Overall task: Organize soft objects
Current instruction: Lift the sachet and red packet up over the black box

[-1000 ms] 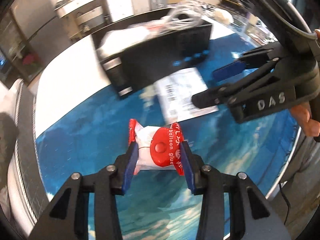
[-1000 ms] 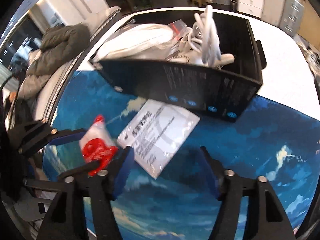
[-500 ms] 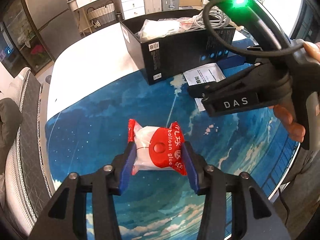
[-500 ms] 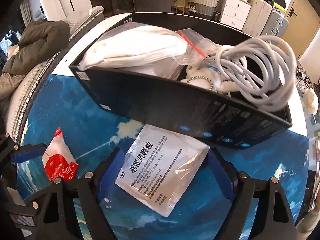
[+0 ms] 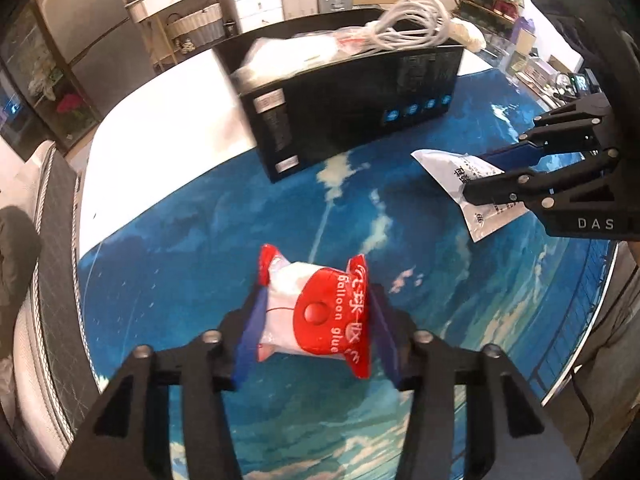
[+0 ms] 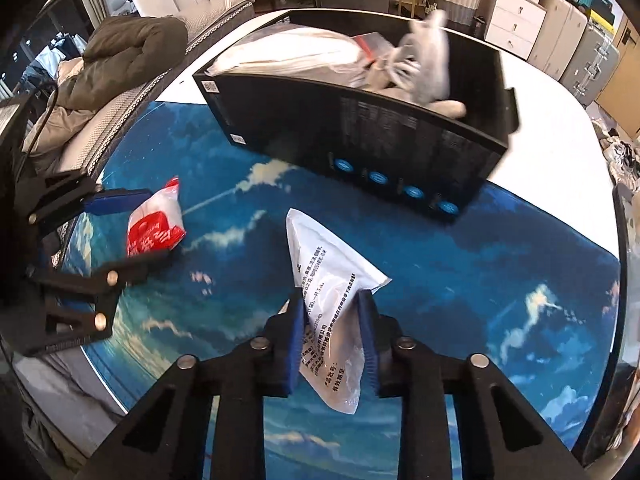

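My left gripper (image 5: 316,316) is shut on a red and white balloon glue packet (image 5: 316,316) and holds it over the blue mat (image 5: 200,248). It also shows in the right wrist view (image 6: 156,224). My right gripper (image 6: 332,320) is shut on a white printed sachet (image 6: 332,280), lifted off the mat, tip pointing up. The sachet shows at the right of the left wrist view (image 5: 460,176). A black box (image 6: 360,120) behind both holds white bags and a coiled white cable (image 5: 408,28).
The mat (image 6: 480,280) lies on a white table (image 5: 160,128). A sofa with a dark jacket (image 6: 132,48) stands to the left. Drawers and cabinets (image 6: 516,4) stand beyond the table.
My right gripper has closed on the white sachet and lifted it off the mat. My left gripper still holds the glue packet.
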### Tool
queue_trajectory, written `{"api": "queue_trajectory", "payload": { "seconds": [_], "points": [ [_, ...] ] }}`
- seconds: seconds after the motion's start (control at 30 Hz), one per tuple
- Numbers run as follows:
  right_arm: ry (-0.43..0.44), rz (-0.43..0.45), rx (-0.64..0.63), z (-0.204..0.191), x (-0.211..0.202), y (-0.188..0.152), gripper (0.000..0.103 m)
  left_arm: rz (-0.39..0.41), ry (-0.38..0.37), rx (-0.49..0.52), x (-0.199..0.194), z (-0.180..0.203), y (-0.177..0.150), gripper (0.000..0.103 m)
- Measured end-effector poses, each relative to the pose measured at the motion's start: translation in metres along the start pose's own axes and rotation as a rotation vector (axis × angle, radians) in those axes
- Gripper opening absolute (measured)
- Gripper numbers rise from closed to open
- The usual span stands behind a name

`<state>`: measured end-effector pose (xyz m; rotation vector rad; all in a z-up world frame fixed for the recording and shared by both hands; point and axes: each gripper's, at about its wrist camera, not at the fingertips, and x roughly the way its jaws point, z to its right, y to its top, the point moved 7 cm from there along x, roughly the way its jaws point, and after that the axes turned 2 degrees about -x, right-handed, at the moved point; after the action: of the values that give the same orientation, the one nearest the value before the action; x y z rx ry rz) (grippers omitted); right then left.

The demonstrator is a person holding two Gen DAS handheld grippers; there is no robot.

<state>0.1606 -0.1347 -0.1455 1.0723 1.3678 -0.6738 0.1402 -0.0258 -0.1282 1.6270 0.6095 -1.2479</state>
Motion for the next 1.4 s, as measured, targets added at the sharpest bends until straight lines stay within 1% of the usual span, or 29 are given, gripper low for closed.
{"api": "queue_trajectory", "payload": {
  "seconds": [0.1, 0.2, 0.37, 0.47, 0.5, 0.57, 0.63, 0.67, 0.7, 0.73, 0.77, 0.83, 0.9, 0.93, 0.97, 1.03, 1.1, 1.2, 1.27, 1.4],
  "points": [
    [0.009, 0.006, -0.007, 0.005, -0.002, -0.012, 0.023, -0.002, -0.018, 0.025, 0.0, 0.016, 0.008, 0.043],
    [0.021, 0.016, -0.01, 0.01, -0.01, -0.023, 0.021, 0.015, 0.002, 0.07, -0.001, 0.03, 0.017, 0.043],
    [0.041, 0.025, 0.0, 0.023, -0.016, -0.035, 0.021, 0.036, -0.005, 0.078, -0.004, 0.041, 0.03, 0.043],
    [0.036, 0.057, 0.011, 0.029, -0.018, -0.033, 0.021, 0.096, 0.022, 0.09, -0.016, 0.042, 0.04, 0.043],
    [0.034, 0.076, 0.012, 0.025, -0.018, -0.028, 0.021, 0.135, 0.038, 0.097, -0.023, 0.043, 0.044, 0.043],
    [0.041, 0.151, 0.012, 0.027, -0.034, -0.024, 0.021, 0.205, 0.06, 0.1, -0.037, 0.045, 0.051, 0.043],
    [0.044, 0.246, 0.009, 0.027, -0.053, -0.018, 0.021, 0.296, 0.065, 0.088, -0.055, 0.046, 0.061, 0.043],
    [0.035, 0.304, 0.003, 0.027, -0.064, -0.015, 0.021, 0.347, 0.059, 0.085, -0.065, 0.047, 0.065, 0.043],
    [0.025, 0.347, -0.003, 0.027, -0.073, -0.013, 0.021, 0.424, 0.061, 0.09, -0.079, 0.049, 0.069, 0.044],
    [0.002, 0.421, -0.015, 0.026, -0.088, -0.011, 0.021, 0.466, 0.074, 0.096, -0.09, 0.048, 0.069, 0.044],
    [-0.014, 0.465, -0.026, 0.026, -0.098, -0.011, 0.021, 0.533, 0.102, 0.106, -0.102, 0.048, 0.07, 0.044],
    [-0.044, 0.574, -0.055, 0.022, -0.122, -0.011, 0.021, 0.624, 0.127, 0.106, -0.12, 0.045, 0.068, 0.044],
    [-0.072, 0.689, -0.099, 0.017, -0.148, -0.015, 0.021, 0.696, 0.154, 0.1, -0.132, 0.041, 0.067, 0.044],
    [-0.081, 0.735, -0.116, 0.012, -0.157, -0.017, 0.021, 0.716, 0.166, 0.096, -0.136, 0.039, 0.064, 0.044],
    [-0.086, 0.759, -0.125, 0.009, -0.163, -0.017, 0.021, 0.747, 0.176, 0.081, -0.143, 0.034, 0.062, 0.044],
    [-0.086, 0.815, -0.142, 0.002, -0.176, -0.022, 0.021, 0.776, 0.173, 0.061, -0.148, 0.027, 0.061, 0.044],
    [-0.096, 0.852, -0.159, -0.004, -0.183, -0.025, 0.021, 0.79, 0.172, 0.051, -0.152, 0.021, 0.06, 0.044],
    [-0.098, 0.857, -0.169, -0.009, -0.182, -0.022, 0.021, 0.784, 0.162, 0.043, -0.153, 0.013, 0.058, 0.044],
    [-0.093, 0.849, -0.166, -0.011, -0.181, -0.019, 0.021, 0.784, 0.167, 0.046, -0.151, 0.015, 0.058, 0.044],
    [-0.095, 0.842, -0.159, -0.006, -0.177, -0.011, 0.021, 0.788, 0.161, 0.038, -0.154, 0.013, 0.058, 0.044]
  ]
}}
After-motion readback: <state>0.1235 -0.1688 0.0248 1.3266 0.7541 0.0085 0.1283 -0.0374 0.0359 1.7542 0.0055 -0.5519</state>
